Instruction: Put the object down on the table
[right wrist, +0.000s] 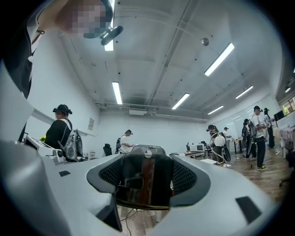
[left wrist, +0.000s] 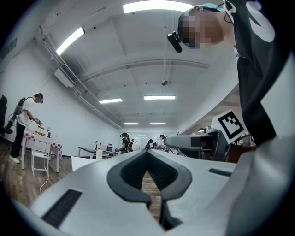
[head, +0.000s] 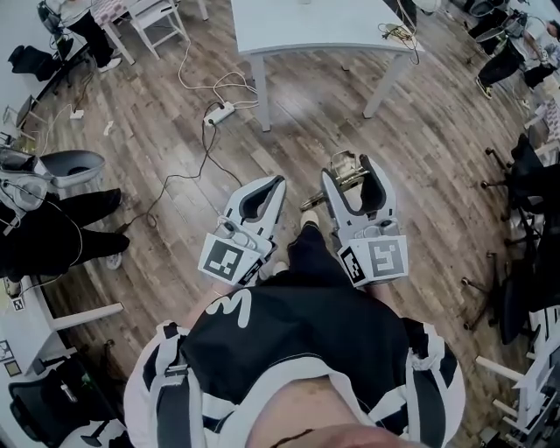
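Wood floor spreads under you, with the white table [head: 315, 26] well ahead. Your right gripper [head: 353, 168] clamps the object [right wrist: 146, 179], dark, glossy and brass-trimmed. It is probably rigid and slick, so grip it across its middle. Both grippers sit at waist height, aimed forward. Your left gripper [head: 273, 185] is closed on nothing.

Held object [head: 347, 178] mostly covered; table [head: 324, 31] cut off
In the head view the right gripper [head: 353, 168] covers most of the object. Only a small brass-coloured part shows, and its kind cannot be told. The top edge cuts the table.
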Action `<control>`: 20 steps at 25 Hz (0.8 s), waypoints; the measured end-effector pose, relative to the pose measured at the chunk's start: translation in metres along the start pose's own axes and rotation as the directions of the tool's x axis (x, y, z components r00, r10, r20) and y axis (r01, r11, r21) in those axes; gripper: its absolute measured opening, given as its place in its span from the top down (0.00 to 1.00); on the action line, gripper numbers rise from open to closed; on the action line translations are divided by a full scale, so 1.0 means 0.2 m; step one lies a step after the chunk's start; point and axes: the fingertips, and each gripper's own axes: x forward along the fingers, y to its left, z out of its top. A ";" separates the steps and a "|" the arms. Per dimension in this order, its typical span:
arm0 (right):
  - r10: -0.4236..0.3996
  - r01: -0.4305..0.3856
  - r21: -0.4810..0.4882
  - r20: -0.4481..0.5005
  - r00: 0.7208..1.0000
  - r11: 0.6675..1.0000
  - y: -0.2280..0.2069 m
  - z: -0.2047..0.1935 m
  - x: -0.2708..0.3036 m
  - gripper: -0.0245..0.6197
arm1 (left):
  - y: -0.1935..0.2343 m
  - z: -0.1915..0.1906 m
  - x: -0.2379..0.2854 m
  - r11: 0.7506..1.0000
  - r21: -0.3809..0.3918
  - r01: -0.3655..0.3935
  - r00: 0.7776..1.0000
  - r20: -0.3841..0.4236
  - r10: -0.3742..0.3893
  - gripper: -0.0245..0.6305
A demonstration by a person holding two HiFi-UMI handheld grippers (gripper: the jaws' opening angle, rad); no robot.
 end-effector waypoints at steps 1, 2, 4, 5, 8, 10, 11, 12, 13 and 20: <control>0.000 0.000 0.001 0.001 1.000 1.000 -0.02 -0.01 0.01 0.48 | 0.00 0.00 0.02 1.000 0.001 0.000 1.000 -0.003 0.000 0.96; 0.002 -0.002 0.002 0.003 1.000 1.000 -0.03 -0.01 0.03 0.48 | 0.01 0.00 0.04 1.000 0.002 -0.003 1.000 0.002 0.003 0.96; 0.012 -0.012 0.000 0.011 1.000 1.000 -0.06 -0.01 0.08 0.48 | 0.04 0.00 0.08 1.000 0.010 -0.017 1.000 -0.003 0.017 0.96; 0.017 -0.017 -0.001 0.017 1.000 1.000 -0.08 0.00 0.11 0.48 | 0.07 -0.01 0.10 1.000 0.013 -0.024 1.000 -0.013 0.024 0.96; 0.030 -0.030 -0.004 0.031 0.999 1.000 -0.15 0.00 0.21 0.48 | 0.14 0.00 0.21 0.999 0.026 -0.027 1.000 0.011 0.027 0.96; 0.040 -0.040 -0.004 0.033 0.999 0.999 -0.21 0.00 0.30 0.48 | 0.19 0.01 0.29 0.999 0.034 -0.032 0.999 0.019 0.032 0.96; 0.046 -0.046 -0.004 0.033 0.998 0.999 -0.25 0.00 0.34 0.48 | 0.22 0.00 0.34 0.999 0.034 -0.037 0.999 0.019 0.036 0.96; 0.053 -0.053 -0.006 0.033 0.998 0.999 -0.28 0.00 0.39 0.48 | 0.25 0.00 0.39 0.999 0.034 -0.040 0.999 0.019 0.040 0.96; 0.060 -0.060 -0.009 0.034 0.998 0.998 -0.31 0.00 0.44 0.48 | 0.28 0.00 0.44 0.998 0.034 -0.043 0.999 0.019 0.042 0.96; 0.097 -0.096 -0.017 0.044 0.994 0.995 -0.56 0.05 0.74 0.48 | 0.43 0.07 0.78 0.997 0.029 -0.070 0.995 0.080 0.067 0.96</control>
